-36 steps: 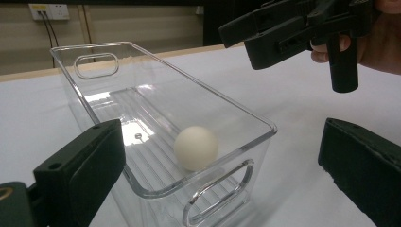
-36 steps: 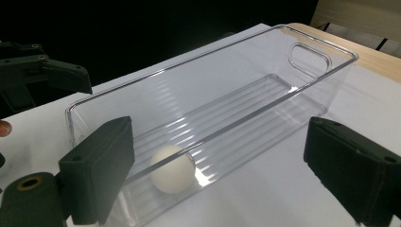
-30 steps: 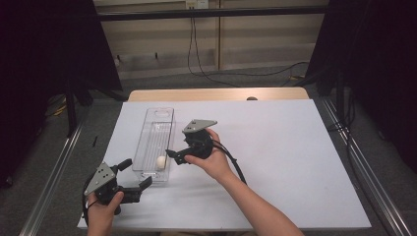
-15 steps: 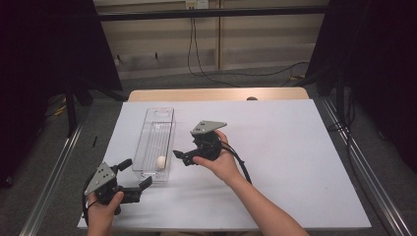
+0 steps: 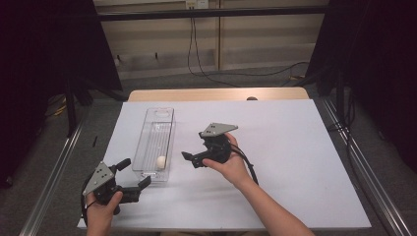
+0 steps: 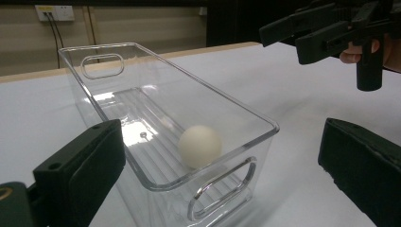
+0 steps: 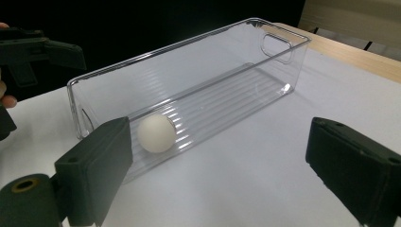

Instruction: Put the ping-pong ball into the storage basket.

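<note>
Nearest, at the table's (image 5: 295, 147) left corner, the left gripper (image 5: 132, 183) gapes with nothing between its jaws. Farther right, the right gripper (image 5: 189, 158) also stands wide, holding nothing. The white ball (image 6: 200, 145) sits at the near end of the clear bin (image 5: 147, 142). The far wall socket's (image 6: 54, 12) yellow label seems unreadable.

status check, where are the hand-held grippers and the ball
Left hand-held gripper open, empty, at the bin's near end. Right hand-held gripper open, empty, beside clear bin. White ball inside bin, near end. Nothing blocking.
</note>
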Action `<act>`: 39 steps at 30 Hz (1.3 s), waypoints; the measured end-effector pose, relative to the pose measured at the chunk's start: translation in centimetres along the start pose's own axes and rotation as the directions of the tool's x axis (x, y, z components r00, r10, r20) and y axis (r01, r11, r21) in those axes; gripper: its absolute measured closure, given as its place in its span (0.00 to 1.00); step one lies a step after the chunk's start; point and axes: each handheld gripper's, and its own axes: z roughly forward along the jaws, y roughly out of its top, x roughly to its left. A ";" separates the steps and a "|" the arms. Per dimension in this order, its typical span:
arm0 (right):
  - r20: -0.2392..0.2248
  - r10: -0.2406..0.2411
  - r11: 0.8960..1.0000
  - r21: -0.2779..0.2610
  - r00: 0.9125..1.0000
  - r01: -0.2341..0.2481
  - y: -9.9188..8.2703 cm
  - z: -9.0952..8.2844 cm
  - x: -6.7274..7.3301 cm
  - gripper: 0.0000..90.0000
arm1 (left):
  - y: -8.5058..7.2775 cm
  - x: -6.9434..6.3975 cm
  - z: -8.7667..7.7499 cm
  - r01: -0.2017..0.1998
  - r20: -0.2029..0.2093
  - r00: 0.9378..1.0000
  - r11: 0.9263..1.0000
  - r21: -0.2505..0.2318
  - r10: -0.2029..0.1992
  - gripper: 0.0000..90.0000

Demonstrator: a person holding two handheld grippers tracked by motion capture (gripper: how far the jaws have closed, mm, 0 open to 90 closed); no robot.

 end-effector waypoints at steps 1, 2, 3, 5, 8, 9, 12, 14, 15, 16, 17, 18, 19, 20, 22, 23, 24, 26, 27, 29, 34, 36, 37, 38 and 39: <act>-0.001 0.003 1.000 -0.001 1.000 -0.003 -0.1 -0.1 -0.1 0.09 | 0.0 0.0 0.0 0.001 0.001 1.000 1.000 0.000 -0.001 0.02; 0.002 0.003 1.000 -0.002 1.000 -0.003 -0.2 -0.3 -0.1 0.09 | 0.0 0.0 0.0 -0.001 0.001 1.000 1.000 -0.001 0.001 0.02; 0.003 0.004 1.000 -0.006 1.000 -0.004 -0.3 -0.4 -0.2 0.09 | 0.0 0.0 0.0 -0.002 0.004 1.000 1.000 0.001 0.002 0.02; 0.004 0.010 1.000 -0.013 1.000 -0.010 -0.4 -0.7 -0.3 0.08 | 0.0 -0.1 0.0 0.000 0.003 1.000 1.000 0.003 0.000 0.02; 0.008 0.014 1.000 -0.020 1.000 -0.014 -0.6 -1.2 -0.5 0.09 | 0.0 0.0 0.0 -0.002 0.002 1.000 1.000 0.000 0.002 0.02; 0.011 0.016 1.000 -0.021 1.000 -0.015 -0.7 -1.3 -0.6 0.09 | 0.0 0.0 0.0 -0.001 0.001 1.000 1.000 0.000 0.001 0.02; 0.013 0.019 1.000 -0.025 1.000 -0.019 -1.1 -1.8 -0.9 0.08 | 0.0 -0.1 0.1 0.000 0.003 1.000 1.000 0.001 0.000 0.02; 0.020 0.021 0.999 -0.026 1.000 -0.020 -1.3 -2.0 -1.0 0.08 | 0.0 -0.1 0.1 -0.004 0.004 1.000 1.000 0.002 0.004 0.02; 0.020 0.020 1.000 -0.023 1.000 -0.020 -1.3 -2.2 -1.1 0.08 | 0.0 -0.1 0.1 -0.005 0.004 1.000 1.000 0.003 0.005 0.02; 0.020 0.023 0.999 -0.025 1.000 -0.022 -1.4 -2.3 -1.2 0.08 | 0.0 -0.1 0.1 -0.002 0.006 1.000 1.000 0.004 0.002 0.02; 0.019 0.022 0.999 -0.028 1.000 -0.022 -1.5 -2.4 -1.3 0.08 | 0.0 -0.2 0.2 0.006 0.008 1.000 1.000 -0.001 -0.006 0.02; 0.024 0.022 0.999 -0.025 0.999 -0.022 -1.6 -2.6 -1.3 0.08 | 0.0 -0.2 0.1 0.000 0.006 1.000 1.000 0.001 0.000 0.02; 0.025 0.024 0.999 -0.028 0.999 -0.023 -1.7 -2.6 -1.3 0.08 | 0.0 -0.1 0.1 -0.001 0.007 1.000 1.000 0.002 0.001 0.02; 0.025 0.023 0.999 -0.026 0.999 -0.023 -1.8 -2.7 -1.3 0.08 | 0.0 -0.1 0.1 -0.003 0.007 1.000 1.000 0.002 0.003 0.02; 0.025 0.018 1.000 -0.023 1.000 -0.018 -1.9 -2.9 -1.4 0.08 | 0.0 -0.1 0.1 -0.003 0.007 1.000 1.000 0.000 0.003 0.02; 0.024 0.017 1.000 -0.023 1.000 -0.016 -2.0 -3.0 -1.4 0.08 | 0.0 -0.2 0.1 0.003 0.004 1.000 1.000 -0.002 -0.003 0.02; 0.027 0.017 1.000 -0.027 0.999 -0.017 -2.1 -3.1 -1.5 0.08 | 0.0 -0.1 0.1 -0.004 0.003 1.000 1.000 0.003 0.004 0.02; 0.029 0.022 0.999 -0.027 0.999 -0.021 -2.2 -3.4 -1.6 0.08 | 0.0 -0.1 0.1 -0.004 0.003 1.000 1.000 0.003 0.004 0.02; 0.033 0.019 0.999 -0.030 0.999 -0.018 -2.2 -3.5 -1.6 0.08 | 0.0 -0.1 0.1 -0.003 0.002 1.000 1.000 0.002 0.003 0.02; 0.036 0.020 0.999 -0.032 0.999 -0.019 -2.3 -3.9 -1.8 0.08 | 0.0 -0.1 0.1 -0.002 0.004 1.000 1.000 0.003 0.002 0.02; 0.044 0.019 0.999 -0.031 0.999 -0.018 -2.7 -4.5 -2.1 0.08 | 0.0 -0.2 0.2 0.005 0.002 1.000 1.000 -0.002 -0.005 0.02; 0.046 0.019 0.999 -0.030 0.999 -0.017 -2.8 -4.6 -2.1 0.08 | 0.0 -0.2 0.2 0.007 0.006 1.000 1.000 0.000 -0.007 0.02; 0.046 0.020 0.999 -0.030 0.999 -0.019 -2.9 -4.7 -2.1 0.08 | 0.0 -0.2 0.2 0.006 0.006 1.000 1.000 0.002 -0.006 0.02; 0.043 0.020 0.999 -0.030 0.999 -0.019 -3.0 -4.7 -2.2 0.08 | 0.0 -0.2 0.2 0.001 0.004 1.000 1.000 0.002 -0.001 0.02; 0.044 0.019 0.999 -0.029 0.999 -0.017 -3.0 -4.8 -2.2 0.08 | 0.0 -0.2 0.1 0.002 0.002 1.000 1.000 0.005 -0.002 0.02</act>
